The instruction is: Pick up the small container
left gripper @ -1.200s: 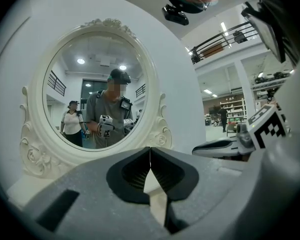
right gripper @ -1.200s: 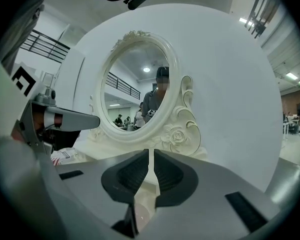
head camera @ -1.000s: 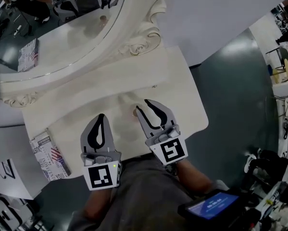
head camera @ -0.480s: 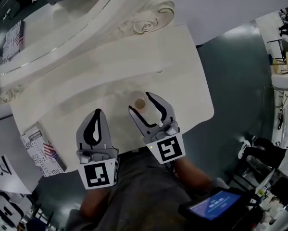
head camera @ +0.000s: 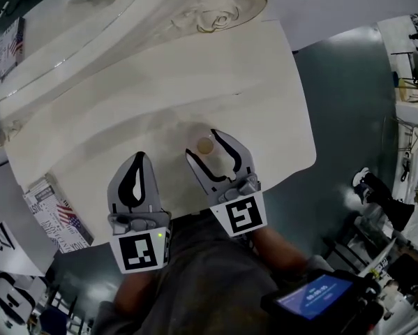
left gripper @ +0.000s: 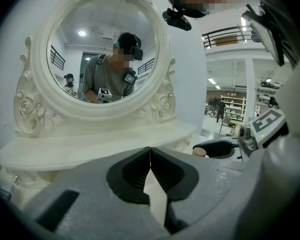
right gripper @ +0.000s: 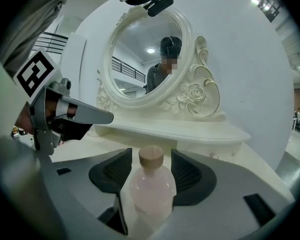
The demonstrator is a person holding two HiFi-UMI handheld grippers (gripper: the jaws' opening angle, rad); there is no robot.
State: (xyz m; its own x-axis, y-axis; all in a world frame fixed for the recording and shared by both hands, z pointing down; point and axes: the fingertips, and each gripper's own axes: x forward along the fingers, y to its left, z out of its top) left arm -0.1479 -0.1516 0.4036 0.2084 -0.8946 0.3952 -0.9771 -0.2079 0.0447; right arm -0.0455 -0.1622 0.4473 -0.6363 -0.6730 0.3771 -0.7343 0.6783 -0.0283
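The small container (right gripper: 151, 186), a pale pink bottle w/ a tan cap, stands upright on the white counter (head camera: 264, 103), not far from the near edge. It is exactly between the jaws of the right gripper (head camera: 203, 147), which have just opened and are released, w/ a gap at each side of the cap. The left gripper (head camera: 139, 163) is near, to the left, clenched tip to tip w/ nothing inside; at the far side of the counter is an oval mirror (left gripper: 99, 49) in an ornate white frame.

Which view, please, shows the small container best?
The right gripper view: the small container stands close, body and cap. The head view shows only its cap from above; the left gripper view, just a glimpse.
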